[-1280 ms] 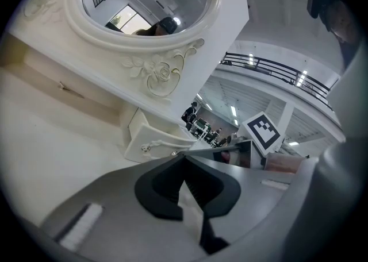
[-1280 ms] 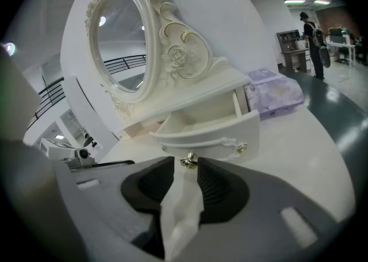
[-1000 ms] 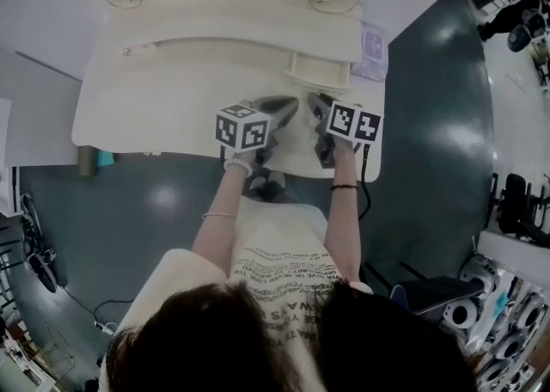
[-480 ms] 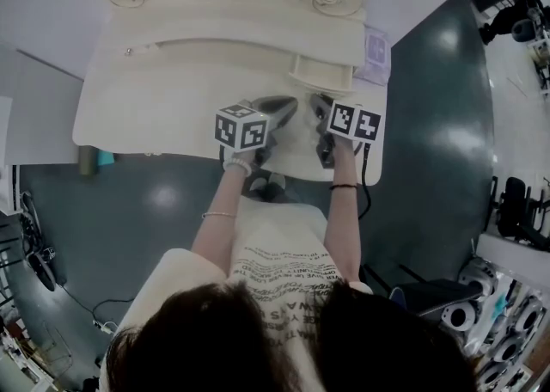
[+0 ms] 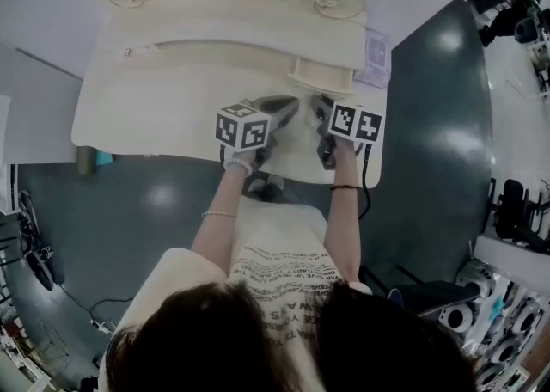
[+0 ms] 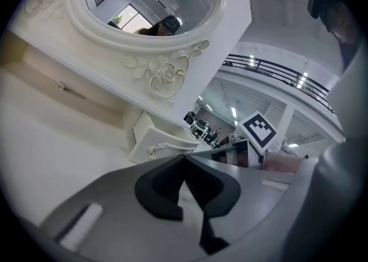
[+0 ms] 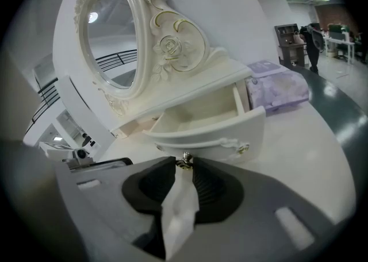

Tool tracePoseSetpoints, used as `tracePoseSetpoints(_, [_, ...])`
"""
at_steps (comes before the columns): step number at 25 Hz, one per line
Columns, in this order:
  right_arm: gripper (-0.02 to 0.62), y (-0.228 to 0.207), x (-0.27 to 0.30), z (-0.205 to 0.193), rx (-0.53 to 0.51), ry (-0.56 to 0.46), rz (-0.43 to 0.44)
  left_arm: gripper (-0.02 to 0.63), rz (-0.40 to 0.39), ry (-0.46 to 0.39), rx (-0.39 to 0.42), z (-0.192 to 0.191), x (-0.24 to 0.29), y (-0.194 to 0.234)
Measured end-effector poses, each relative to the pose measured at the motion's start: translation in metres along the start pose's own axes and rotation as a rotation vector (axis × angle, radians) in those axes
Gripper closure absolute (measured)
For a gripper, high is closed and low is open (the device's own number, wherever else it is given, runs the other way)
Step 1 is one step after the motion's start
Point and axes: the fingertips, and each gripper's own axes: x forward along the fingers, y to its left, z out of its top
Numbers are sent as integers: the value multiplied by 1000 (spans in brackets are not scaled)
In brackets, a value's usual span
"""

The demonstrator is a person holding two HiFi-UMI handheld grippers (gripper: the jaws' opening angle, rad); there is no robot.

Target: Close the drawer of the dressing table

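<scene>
The cream dressing table (image 5: 155, 107) has its small right-hand drawer (image 5: 320, 72) pulled out and empty. In the right gripper view the drawer's curved front (image 7: 213, 131) is just ahead, and its little metal knob (image 7: 184, 162) is pinched between the tips of my right gripper (image 7: 184, 166). From the head view my right gripper (image 5: 316, 100) reaches up to the drawer front. My left gripper (image 5: 290, 107) hovers over the tabletop beside it, shut with nothing in it; its tips (image 6: 184, 156) meet, and the drawer (image 6: 158, 143) lies ahead of them.
An oval mirror (image 7: 112, 37) in a carved frame stands at the back of the table. A purple tissue pack (image 5: 373, 51) lies to the right of the drawer. A second, closed drawer (image 5: 142, 51) is at the left. A dark floor surrounds the table.
</scene>
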Motion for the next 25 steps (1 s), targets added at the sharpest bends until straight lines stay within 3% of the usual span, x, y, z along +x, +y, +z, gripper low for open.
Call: tracePoseSetpoints(25, [495, -9, 7, 13, -19, 11, 0, 607, 8, -15, -11, 10, 10, 9])
